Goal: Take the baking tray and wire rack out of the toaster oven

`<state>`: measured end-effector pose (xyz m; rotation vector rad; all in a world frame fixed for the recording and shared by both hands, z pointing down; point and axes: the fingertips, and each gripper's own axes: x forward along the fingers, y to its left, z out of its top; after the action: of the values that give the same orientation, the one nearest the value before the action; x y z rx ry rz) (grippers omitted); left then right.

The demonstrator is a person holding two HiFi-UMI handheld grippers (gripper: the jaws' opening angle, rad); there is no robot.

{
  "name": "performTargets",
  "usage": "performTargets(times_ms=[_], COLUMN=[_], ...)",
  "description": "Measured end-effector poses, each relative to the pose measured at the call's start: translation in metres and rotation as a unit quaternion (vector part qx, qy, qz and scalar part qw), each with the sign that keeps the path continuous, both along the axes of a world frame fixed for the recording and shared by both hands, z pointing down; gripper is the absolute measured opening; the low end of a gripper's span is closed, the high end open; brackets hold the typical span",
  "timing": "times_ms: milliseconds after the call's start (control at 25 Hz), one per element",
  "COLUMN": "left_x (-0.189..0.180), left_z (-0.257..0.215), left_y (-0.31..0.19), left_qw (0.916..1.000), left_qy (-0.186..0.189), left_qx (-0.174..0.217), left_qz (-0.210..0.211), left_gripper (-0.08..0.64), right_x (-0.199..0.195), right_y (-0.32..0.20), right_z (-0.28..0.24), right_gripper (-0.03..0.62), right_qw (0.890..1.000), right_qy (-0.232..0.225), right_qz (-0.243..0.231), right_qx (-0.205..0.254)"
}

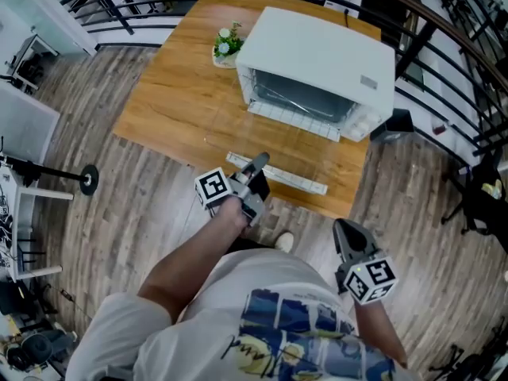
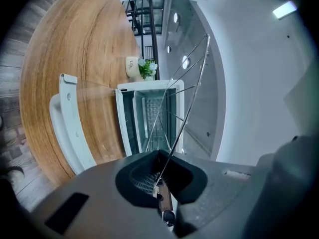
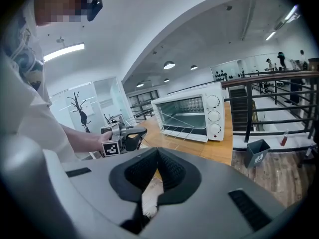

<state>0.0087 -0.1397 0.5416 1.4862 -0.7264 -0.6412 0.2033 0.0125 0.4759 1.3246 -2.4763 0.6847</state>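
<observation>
The table is varnished wood, smooth and glossy enough to throw back the light. The toaster oven has a smooth white shell (painted metal, by its look), and its door is clear glass in a white frame. The wire rack is thin bare metal, bright and shiny. My left claw and my right claw are matt grey plastic, and the pads are black and ribbed. The floor is dull, grainy wood plank. My shirt is soft printed cloth.
</observation>
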Motion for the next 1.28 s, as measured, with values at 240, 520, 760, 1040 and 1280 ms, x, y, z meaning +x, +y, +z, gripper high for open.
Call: performTargets(times_ms=[240,520,760,1040,1280], left_x=[-0.036,-0.053,-0.08,-0.13,-0.169], left_z=[0.004,0.005,0.005,0.004,0.003], left_y=[0.002,0.003,0.003,-0.002,-0.009], left_qw=[0.9999,0.9999,1.0,0.9999,0.9997], left_qy=[0.007,0.009,0.009,0.016,0.017], left_qx=[-0.008,-0.004,-0.001,0.003,0.015], left_qz=[0.001,0.003,0.0,-0.004,-0.006], left_gripper=[0.002,0.002,0.002,0.002,0.002], right_x=[-0.033,-0.048,-0.069,-0.106,-0.128], right_y=[-0.014,-0.021,-0.029,-0.036,-0.04], right_z=[-0.001,0.003,0.003,0.0,0.0], right_gripper=[0.002,0.002,0.002,0.002,0.002], right_qw=[1.0,1.0,1.0,1.0,1.0], right_qy=[0.004,0.004,0.001,0.006,0.011], right_qz=[-0.007,-0.013,-0.017,-0.019,-0.018], right_qx=[-0.002,-0.001,0.004,0.006,0.006])
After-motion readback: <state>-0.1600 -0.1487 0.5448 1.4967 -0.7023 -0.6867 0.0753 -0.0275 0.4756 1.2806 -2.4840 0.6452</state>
